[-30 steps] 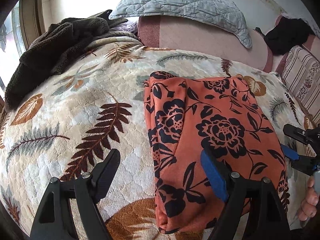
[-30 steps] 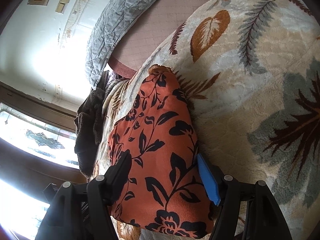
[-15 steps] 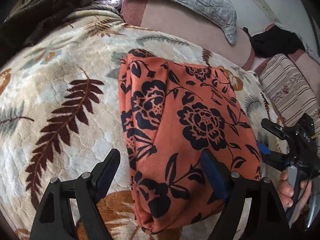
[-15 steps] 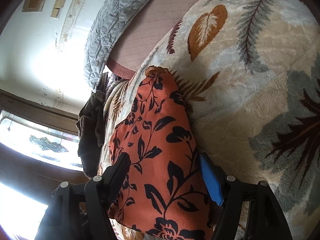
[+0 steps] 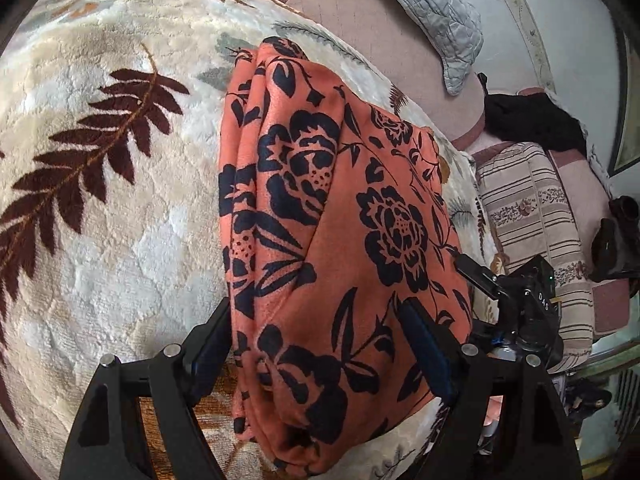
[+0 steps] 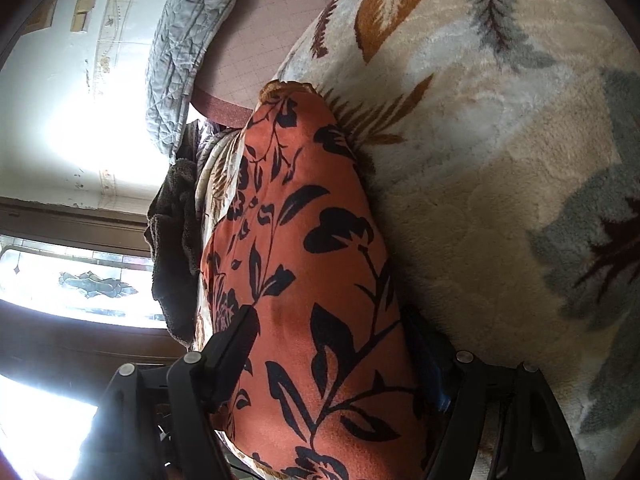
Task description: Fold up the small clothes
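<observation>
Folded orange garment (image 5: 332, 240) with black flowers, both hand-held grippers spread wide, straddling it

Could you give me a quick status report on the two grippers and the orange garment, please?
Left gripper open, straddling the orange floral garment's near end. Right gripper open, jaws just widening, garment between them. Garment folded on leaf-print blanket. Nothing in the way.
</observation>
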### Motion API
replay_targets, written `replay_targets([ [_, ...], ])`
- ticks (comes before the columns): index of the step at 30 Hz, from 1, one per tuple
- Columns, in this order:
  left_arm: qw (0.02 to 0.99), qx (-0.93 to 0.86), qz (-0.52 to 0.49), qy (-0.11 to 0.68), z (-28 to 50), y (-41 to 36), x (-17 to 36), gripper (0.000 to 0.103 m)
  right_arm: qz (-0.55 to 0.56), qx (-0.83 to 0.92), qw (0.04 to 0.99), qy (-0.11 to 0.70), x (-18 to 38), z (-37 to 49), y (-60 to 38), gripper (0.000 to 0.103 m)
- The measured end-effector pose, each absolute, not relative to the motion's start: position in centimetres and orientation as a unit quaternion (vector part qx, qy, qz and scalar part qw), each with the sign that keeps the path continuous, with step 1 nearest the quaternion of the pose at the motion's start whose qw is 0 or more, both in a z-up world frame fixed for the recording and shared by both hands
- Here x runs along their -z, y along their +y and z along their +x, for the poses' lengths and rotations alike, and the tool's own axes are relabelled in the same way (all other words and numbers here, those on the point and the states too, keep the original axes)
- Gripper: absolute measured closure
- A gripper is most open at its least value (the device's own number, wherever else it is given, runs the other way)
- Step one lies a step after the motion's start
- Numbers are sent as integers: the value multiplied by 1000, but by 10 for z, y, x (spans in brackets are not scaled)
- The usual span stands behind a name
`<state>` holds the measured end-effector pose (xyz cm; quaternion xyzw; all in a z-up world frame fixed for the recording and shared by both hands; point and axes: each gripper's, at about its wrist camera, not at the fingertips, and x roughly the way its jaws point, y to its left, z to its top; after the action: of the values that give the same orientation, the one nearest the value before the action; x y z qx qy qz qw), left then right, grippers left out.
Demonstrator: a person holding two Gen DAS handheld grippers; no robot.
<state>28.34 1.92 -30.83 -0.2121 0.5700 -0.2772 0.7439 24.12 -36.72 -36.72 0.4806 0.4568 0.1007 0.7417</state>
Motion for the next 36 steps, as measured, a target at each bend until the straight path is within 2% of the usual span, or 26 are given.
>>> replay_targets([
  [1, 745, 275, -216, 568, 284, 19, 309, 22, 480, -102, 744, 454, 367, 243, -365, 25],
  [3, 747, 273, -217, 566, 286, 19, 309, 32, 476, -103, 748, 451, 368, 245, -362, 25],
  [10, 753, 272, -230, 553, 287, 20, 310, 52, 407, -107, 786, 453, 360, 258, -336, 26],
  [13, 763, 271, -222, 543, 286, 17, 305, 57, 378, -101, 803, 450, 354, 257, -328, 31],
  [14, 767, 271, -220, 539, 286, 15, 304, 59, 368, -100, 808, 449, 351, 257, -325, 36],
  [21, 794, 270, -197, 508, 280, 6, 284, 63, 303, -93, 845, 431, 332, 249, -318, 59],
  [36, 838, 298, -138, 437, 220, -40, 229, 65, 226, -67, 914, 330, 275, 168, -338, 63],
])
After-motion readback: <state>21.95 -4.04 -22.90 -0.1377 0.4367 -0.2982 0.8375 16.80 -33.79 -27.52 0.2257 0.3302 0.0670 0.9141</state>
